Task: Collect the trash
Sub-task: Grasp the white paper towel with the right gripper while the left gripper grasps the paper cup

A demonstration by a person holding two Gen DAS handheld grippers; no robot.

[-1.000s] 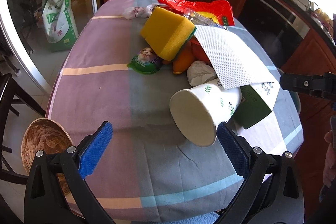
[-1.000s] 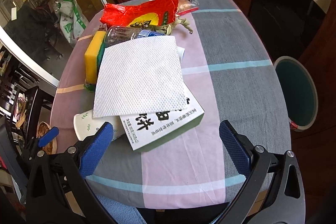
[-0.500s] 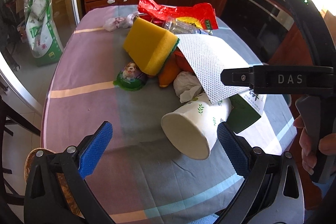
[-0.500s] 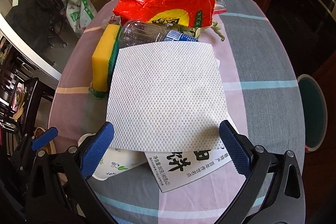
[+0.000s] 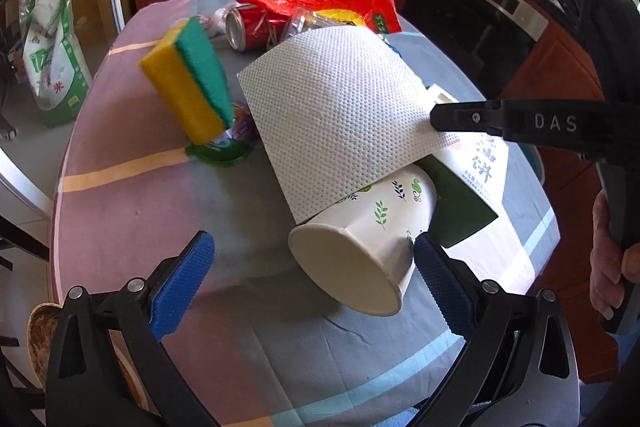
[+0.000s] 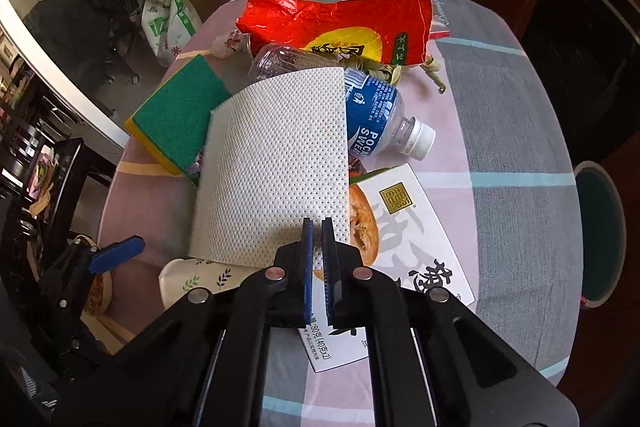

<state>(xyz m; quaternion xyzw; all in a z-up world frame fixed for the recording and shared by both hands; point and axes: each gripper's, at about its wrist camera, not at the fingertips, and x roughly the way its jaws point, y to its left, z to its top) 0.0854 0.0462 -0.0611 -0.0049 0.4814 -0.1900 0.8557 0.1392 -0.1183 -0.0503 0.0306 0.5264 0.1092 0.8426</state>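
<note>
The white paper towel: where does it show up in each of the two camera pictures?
Left wrist view: paper towel fills the centre, draped over the paper cup, its right edge pinched by the right gripper.
Right wrist view: centre, just ahead of the shut fingers.
Shared landmark: the red bag behind it.

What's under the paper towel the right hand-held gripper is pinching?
Under the paper towel: paper cup lying on its side, plastic bottle, printed food box. The right hand-held gripper holds its near edge. Whatever lies beneath the towel's middle is covered.
</note>
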